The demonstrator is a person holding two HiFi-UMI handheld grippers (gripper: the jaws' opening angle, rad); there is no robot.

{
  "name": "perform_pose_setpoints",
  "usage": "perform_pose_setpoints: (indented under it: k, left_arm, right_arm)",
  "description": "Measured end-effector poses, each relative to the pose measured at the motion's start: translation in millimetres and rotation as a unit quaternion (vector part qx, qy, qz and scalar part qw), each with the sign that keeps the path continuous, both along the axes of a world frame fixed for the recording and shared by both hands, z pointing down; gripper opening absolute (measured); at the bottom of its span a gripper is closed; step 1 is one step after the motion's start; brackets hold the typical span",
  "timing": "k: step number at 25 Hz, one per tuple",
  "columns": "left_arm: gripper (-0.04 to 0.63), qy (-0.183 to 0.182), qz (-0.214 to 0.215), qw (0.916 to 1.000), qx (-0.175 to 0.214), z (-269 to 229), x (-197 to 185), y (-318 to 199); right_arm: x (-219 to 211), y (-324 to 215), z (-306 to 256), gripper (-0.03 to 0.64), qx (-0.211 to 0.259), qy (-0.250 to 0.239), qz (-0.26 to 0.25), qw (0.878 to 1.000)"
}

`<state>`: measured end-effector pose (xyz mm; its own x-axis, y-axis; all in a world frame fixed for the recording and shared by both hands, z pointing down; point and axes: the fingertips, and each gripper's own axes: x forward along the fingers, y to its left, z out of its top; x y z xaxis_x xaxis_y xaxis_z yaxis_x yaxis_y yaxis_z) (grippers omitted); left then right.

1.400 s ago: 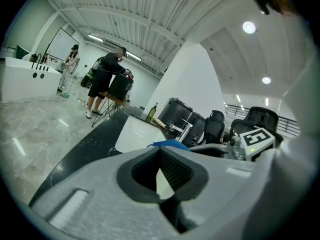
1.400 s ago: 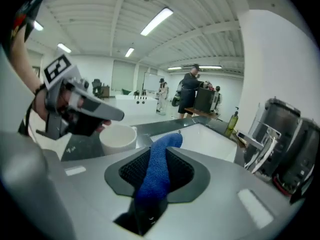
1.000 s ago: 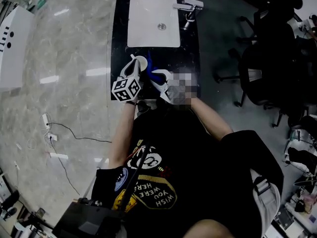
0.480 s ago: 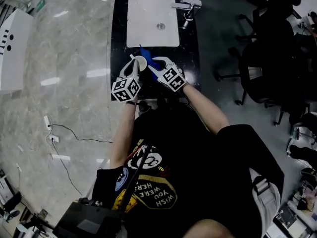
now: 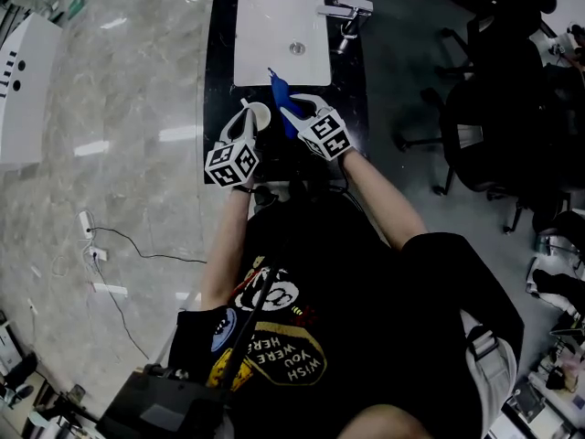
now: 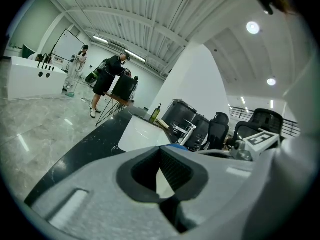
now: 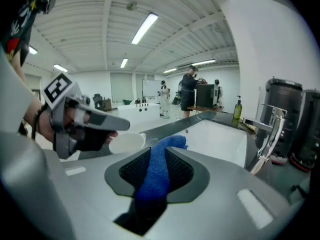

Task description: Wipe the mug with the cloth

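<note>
Holding the mug: left gripper [image 5: 248, 123], fingers closed on the white mug [image 5: 258, 114]; a pale sliver of it shows between the pads.
Right gripper [image 5: 296, 110]: fingers clamped on the blue cloth [image 5: 279, 87], which runs between the pads and sticks out past the tips.
Mug place: over the near end of the black worktop [image 5: 219, 71], at 9 o'clock of the cloth, just beside it; contact unclear.
Sink [image 5: 265, 26]: white, at 12 o'clock beyond both grippers.
Faucet [image 5: 347, 13]: at the sink's 2 o'clock corner.
Far end: people [image 7: 190, 91] standing past the worktop.
</note>
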<state>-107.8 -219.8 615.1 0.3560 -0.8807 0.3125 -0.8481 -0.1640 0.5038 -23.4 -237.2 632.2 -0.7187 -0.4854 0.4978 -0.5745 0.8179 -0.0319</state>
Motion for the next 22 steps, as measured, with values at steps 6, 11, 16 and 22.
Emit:
perform_pose_setpoints:
  k: [6, 11, 16, 22]
  left_arm:
    - [0.004, 0.015, -0.004, 0.9999, -0.001, -1, 4, 4]
    - [0.003, 0.005, -0.004, 1.0, 0.0, -2, 3, 4]
    - [0.003, 0.007, 0.005, 1.0, -0.002, 0, 6, 9]
    - [0.003, 0.012, 0.009, 0.9999, -0.003, -1, 7, 9]
  right_arm:
    - [-17, 47, 28, 0.094, -0.007, 0.049, -0.08, 0.996]
    - [-34, 102, 19, 0.094, -0.019, 0.018, -0.142, 0.99]
    - [-10, 68, 0, 0.094, -0.024, -0.032, -0.076, 0.996]
    - [-15, 3, 0, 0.094, 0.008, 0.02, -0.044, 0.999]
